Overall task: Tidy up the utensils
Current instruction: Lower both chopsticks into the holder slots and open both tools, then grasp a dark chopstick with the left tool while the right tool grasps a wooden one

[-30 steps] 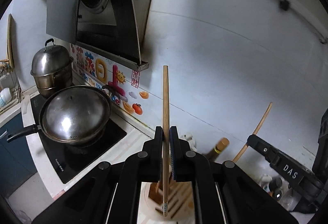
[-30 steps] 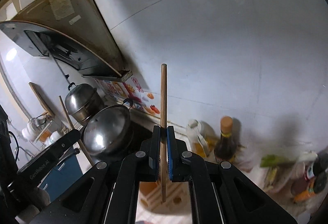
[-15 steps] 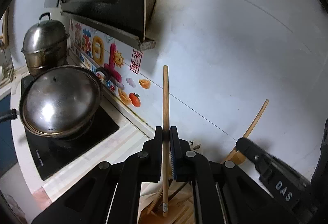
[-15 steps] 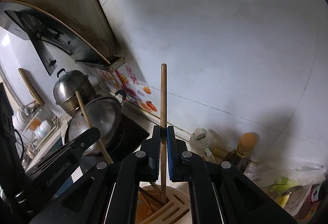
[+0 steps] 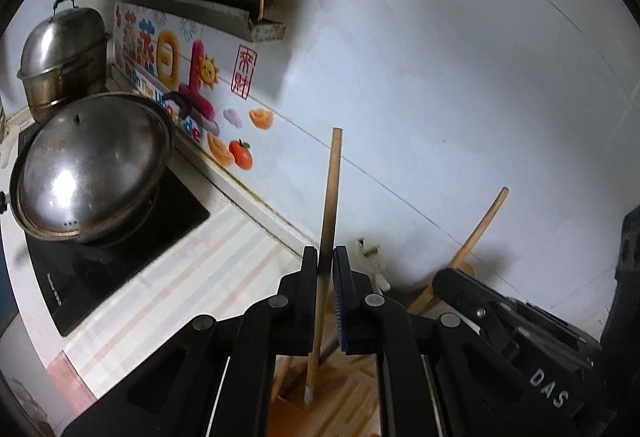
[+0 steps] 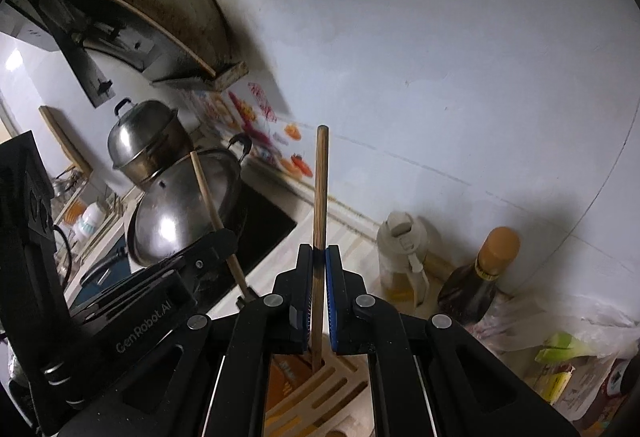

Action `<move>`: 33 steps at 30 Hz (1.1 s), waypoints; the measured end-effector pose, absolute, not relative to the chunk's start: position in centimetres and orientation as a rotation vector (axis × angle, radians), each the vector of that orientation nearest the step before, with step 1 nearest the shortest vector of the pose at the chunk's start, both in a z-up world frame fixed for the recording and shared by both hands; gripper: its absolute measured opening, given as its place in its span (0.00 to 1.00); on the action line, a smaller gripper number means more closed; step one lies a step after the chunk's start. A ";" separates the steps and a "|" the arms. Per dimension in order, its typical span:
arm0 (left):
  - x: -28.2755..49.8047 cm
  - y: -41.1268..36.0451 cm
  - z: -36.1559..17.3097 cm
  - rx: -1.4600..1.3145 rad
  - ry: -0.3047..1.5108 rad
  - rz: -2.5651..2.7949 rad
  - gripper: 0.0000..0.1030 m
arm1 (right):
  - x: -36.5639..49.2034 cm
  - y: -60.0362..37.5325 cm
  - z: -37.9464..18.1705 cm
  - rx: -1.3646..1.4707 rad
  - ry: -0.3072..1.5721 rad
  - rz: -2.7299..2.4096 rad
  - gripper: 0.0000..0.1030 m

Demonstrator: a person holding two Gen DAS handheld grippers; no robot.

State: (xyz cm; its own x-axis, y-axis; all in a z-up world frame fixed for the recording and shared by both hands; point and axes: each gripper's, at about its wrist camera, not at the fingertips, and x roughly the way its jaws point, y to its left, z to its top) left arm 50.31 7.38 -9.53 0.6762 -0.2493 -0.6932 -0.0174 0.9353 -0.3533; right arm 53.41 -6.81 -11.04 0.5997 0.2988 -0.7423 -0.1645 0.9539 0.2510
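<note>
Jaws first: opening on the left gripper (image 5: 325,257), with the left chopstick (image 5: 332,189) between them, leaning against the left pad and showing a sliver of gap at the blue right pad. Narrow and clamped on the right gripper (image 6: 319,253), pinching the right chopstick (image 6: 321,177) near its middle.

Points steeply down, each gripper, at the slotted wooden holder (image 6: 336,385) on the worktop (image 5: 192,277). Sit close side by side above that holder, each black body showing at the edge of the other's view.

Stands nearly upright above the holder, the right chopstick, lower end down inside a slot. Tilts slightly, the left chopstick, pale tip resting at the holder's top; whether in a slot, cannot tell.

Beyond the holder on the left: a domed steel wok lid (image 5: 88,169) on a black hob, then a steel steamer pot (image 5: 60,53). Just right of the holder, against the wall: a clear oil jug (image 6: 402,257) and a dark bottle (image 6: 476,277).
</note>
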 end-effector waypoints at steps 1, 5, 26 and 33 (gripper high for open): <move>50.1 7.4 -9.4 -0.351 0.827 -0.139 0.07 | 53.3 -6.8 -11.0 0.163 0.901 0.275 0.07; 48.3 7.8 -8.2 -0.338 0.828 -0.143 0.09 | 52.5 -7.6 -10.4 0.209 0.928 0.293 0.29; 34.2 8.3 -10.5 -0.162 0.816 0.064 1.00 | 37.6 -16.5 -13.2 0.265 0.916 0.037 0.96; 31.8 3.9 -19.2 -0.083 1.022 0.043 1.00 | 32.8 -20.7 -21.3 0.253 1.059 -0.076 0.96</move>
State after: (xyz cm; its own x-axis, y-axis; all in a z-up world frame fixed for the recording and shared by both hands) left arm 31.78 3.91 -19.16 0.5214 -0.0028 -0.8533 -0.0747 0.9960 -0.0489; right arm 32.80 -20.68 -21.29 0.4898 0.0591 -0.8698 0.1834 0.9684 0.1692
